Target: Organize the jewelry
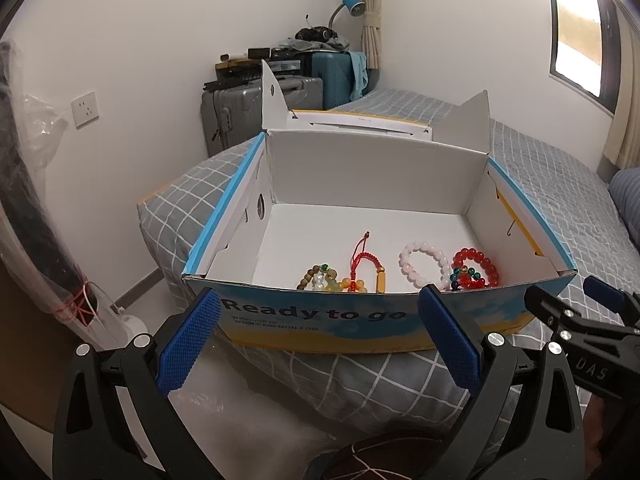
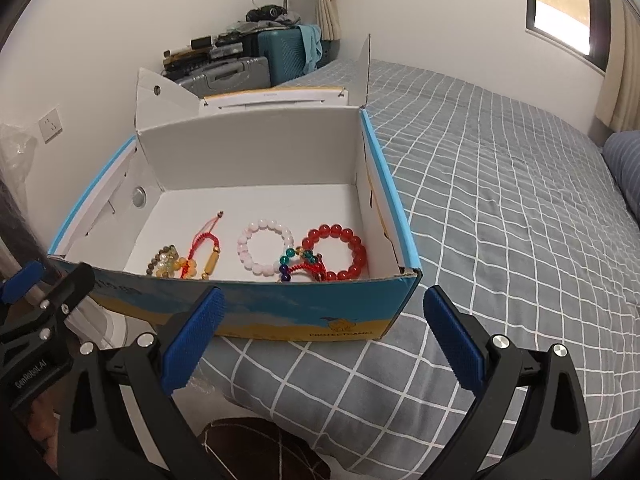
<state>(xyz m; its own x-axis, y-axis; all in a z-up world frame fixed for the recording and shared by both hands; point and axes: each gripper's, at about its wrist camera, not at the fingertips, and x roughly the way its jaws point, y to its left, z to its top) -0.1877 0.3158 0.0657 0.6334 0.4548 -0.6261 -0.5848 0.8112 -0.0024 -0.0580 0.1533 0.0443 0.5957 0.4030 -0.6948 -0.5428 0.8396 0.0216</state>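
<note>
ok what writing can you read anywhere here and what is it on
"Ready to go": front of the box
Small web address under it: too blurred to read
Small print under the yellow logo on the box front, right wrist view: too blurred
"GenRobot.AI": left gripper
"DAS": right gripper, rest cut off

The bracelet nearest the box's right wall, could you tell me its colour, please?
Red, glossy round beads: the bead bracelet, clearest in the right wrist view.
</note>
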